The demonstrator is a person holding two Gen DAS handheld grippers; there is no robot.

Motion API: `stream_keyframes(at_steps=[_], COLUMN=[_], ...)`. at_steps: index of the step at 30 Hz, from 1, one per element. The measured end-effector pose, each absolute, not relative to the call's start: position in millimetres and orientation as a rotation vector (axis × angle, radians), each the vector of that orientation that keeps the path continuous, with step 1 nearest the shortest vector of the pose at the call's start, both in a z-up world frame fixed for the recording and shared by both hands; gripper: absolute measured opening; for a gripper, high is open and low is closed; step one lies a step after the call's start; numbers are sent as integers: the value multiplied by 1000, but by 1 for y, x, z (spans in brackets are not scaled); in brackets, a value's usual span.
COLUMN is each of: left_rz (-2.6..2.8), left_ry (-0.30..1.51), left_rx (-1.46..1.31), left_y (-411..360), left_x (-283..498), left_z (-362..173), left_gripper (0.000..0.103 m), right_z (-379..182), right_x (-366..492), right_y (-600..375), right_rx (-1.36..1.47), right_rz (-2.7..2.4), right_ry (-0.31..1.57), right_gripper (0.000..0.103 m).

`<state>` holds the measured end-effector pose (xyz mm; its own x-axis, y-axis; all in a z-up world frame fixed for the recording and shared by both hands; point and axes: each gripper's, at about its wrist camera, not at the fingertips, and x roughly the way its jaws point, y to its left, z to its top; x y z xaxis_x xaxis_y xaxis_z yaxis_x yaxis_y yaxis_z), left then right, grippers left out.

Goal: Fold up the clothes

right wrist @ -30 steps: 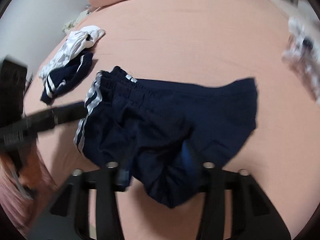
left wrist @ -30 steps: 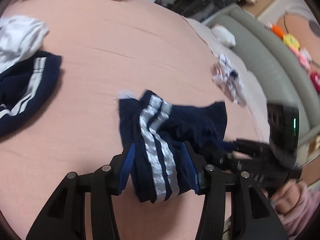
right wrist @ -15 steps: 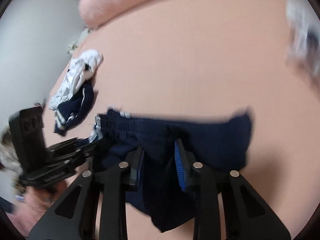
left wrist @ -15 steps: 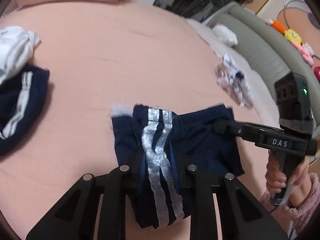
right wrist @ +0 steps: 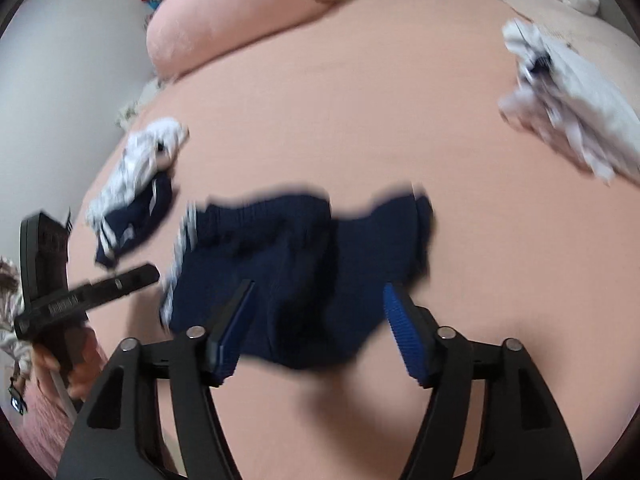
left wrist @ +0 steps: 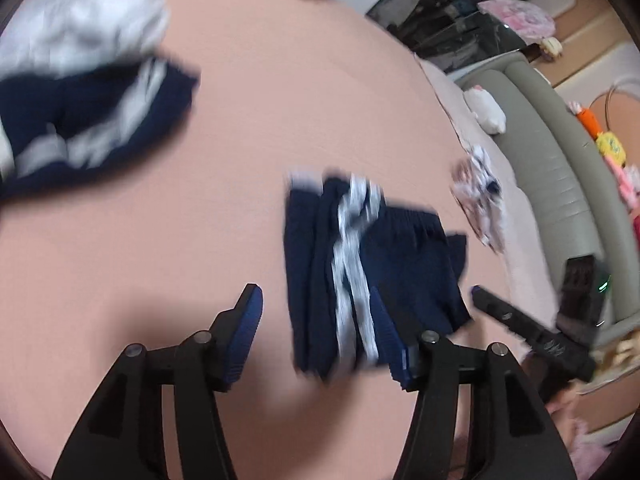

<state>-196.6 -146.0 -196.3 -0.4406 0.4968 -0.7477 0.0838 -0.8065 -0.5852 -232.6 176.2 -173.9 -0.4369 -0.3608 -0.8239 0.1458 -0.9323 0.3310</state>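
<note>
Navy shorts with white side stripes [left wrist: 360, 264] lie bunched on the pink bed sheet [left wrist: 240, 160]. My left gripper [left wrist: 316, 304] hovers over their striped end. Its jaws are opening, and the cloth lies loose between them without being pressed. In the right wrist view the shorts [right wrist: 304, 252] spread dark across the middle. My right gripper [right wrist: 320, 296] is over their plain end, its jaws also opening, with slack cloth between the blue pads [right wrist: 396, 316]. Each gripper shows in the other's view: the right gripper [left wrist: 480, 294] and the left gripper [right wrist: 152, 270].
A navy and white heap of clothes [left wrist: 92, 112] [right wrist: 132, 200] lies at the bed's left. A white patterned garment [left wrist: 480, 204] [right wrist: 560, 120] lies to the right. A pink pillow [right wrist: 240, 20] sits at the head. A grey padded edge [left wrist: 560, 168] borders the bed.
Half a second ago both grippers were shut on the shorts. Now both jaws have spread, the shorts are let go onto the sheet, and both views have shifted and blurred.
</note>
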Motion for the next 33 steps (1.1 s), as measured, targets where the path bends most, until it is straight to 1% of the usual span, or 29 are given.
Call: stream_keyframes(at_steps=[1, 2, 4, 5, 6, 7, 8, 9, 10, 11, 15, 18, 20, 22, 24, 25, 26, 28, 29, 31, 33], left_rz=[2277, 2257, 2309, 2329, 2337, 2343, 2329, 2324, 2319, 2314, 2273, 2242, 2258, 2283, 2335, 2361, 2385, 2405, 2412, 2427, 2405], left_ry=[-834, -806, -708, -665, -643, -627, -643, -648, -653, -655, -587, -537, -477, -488, -528, -548, -568, -584, -586, -594, -562], left_rx=[-1516, -1544, -1541, -1531, -1523, -1518, -1527, -1517, -1507, -1496, -1445, -1519, -1592, -1591, -1564, -1550, -1535, -1502, -1488, -1473, -1471], left_y=[-142, -134, -123, -117, -113, -109, -108, -108, -108, -107, -99, -91, -88, -90, -96, -98, -101, -103, -103, -102, -90], left_x=[-195, -195, -196, -197, -199, -201, -201, -199, -197, -194, -175, -156, -145, -137, -129, -125, -121, -117, -116, -111, -110], left_z=[-202, -207, -207, -206, -206, -207, -208, -206, -203, -201, -185, -192, -197, -193, -186, -183, -180, -174, -172, -168, -168], left_gripper=[60, 60, 60, 56, 38, 30, 26, 23, 22, 21, 21, 21, 25, 27, 31, 32, 35, 36, 36, 36, 36], right_z=[-179, -184, -195, -203, -209, -214, -213, -211, -208, -205, -192, -193, -199, -206, -202, -196, -189, -175, -168, -168, -177], right_x=[-224, -222, -221, -224, -227, -230, -228, -228, -227, -226, -201, -168, -143, -123, -111, -107, -104, -103, -102, -107, -120], right_y=[177, 174, 174, 170, 168, 166, 165, 168, 172, 175, 178, 180, 184, 190, 196, 197, 199, 200, 201, 206, 190], right_rx=[1483, 1491, 1504, 1516, 1522, 1528, 1528, 1522, 1516, 1509, 1491, 1515, 1549, 1568, 1580, 1573, 1564, 1487, 1447, 1439, 1442], right_rz=[-2399, -2387, -2386, -2383, -2379, -2375, -2382, -2365, -2345, -2324, -2344, -2348, -2358, -2374, -2391, -2419, -2447, -2497, -2520, -2497, -2473], right_ry=[-303, -311, -312, -307, -303, -301, -283, -322, -365, -408, -346, -288, -232, -204, -207, -179, -149, -163, -172, -246, -273], right_gripper=[67, 67, 67, 68, 66, 52, 34, 24, 15, 14, 13, 14, 18, 25, 26, 27, 27, 28, 32, 36, 37])
